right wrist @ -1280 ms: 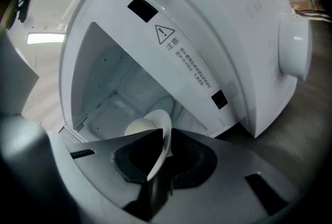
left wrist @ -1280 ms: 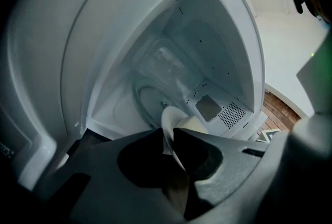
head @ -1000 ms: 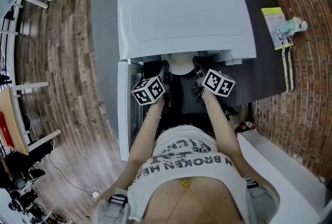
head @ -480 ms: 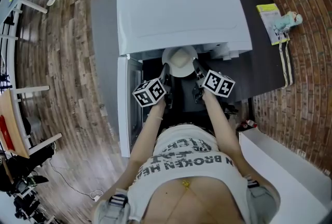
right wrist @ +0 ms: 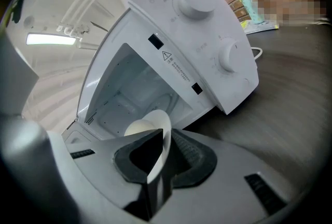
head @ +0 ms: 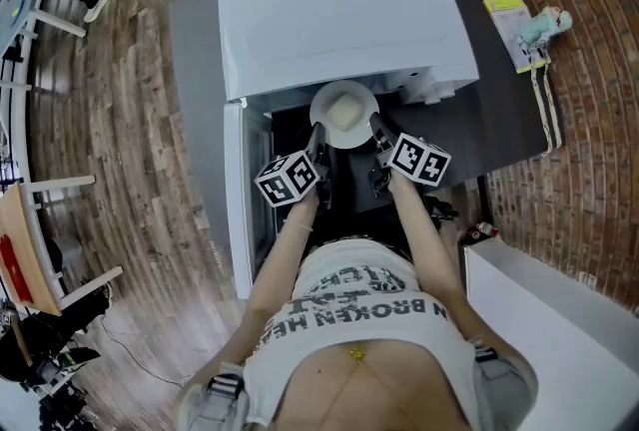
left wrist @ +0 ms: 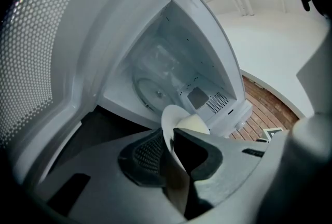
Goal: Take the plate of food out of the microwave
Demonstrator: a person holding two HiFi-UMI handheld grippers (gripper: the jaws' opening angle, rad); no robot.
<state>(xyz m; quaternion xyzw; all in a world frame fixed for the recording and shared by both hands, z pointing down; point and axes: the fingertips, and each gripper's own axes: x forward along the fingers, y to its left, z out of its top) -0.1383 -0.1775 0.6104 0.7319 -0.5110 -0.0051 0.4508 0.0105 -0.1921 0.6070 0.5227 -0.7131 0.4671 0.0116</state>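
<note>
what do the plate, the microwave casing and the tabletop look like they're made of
Plate: probably glazed ceramic, possibly melamine; white and smooth, with a thin rim and a soft sheen.
Microwave casing: white, flat and even, semi-gloss; likely painted sheet metal or plastic, the look leaves it open.
Tabletop: dark grey and dull, with no glare; perhaps laminate or painted board.

The head view looks steeply down from overhead at the white box-shaped microwave (head: 339,20) on the dark grey table (head: 499,110). The gripper views ride close behind the left tongs (left wrist: 168,150) and right tongs (right wrist: 163,158), facing its open cavity from either side. All share the round white plate (head: 319,110).
</note>
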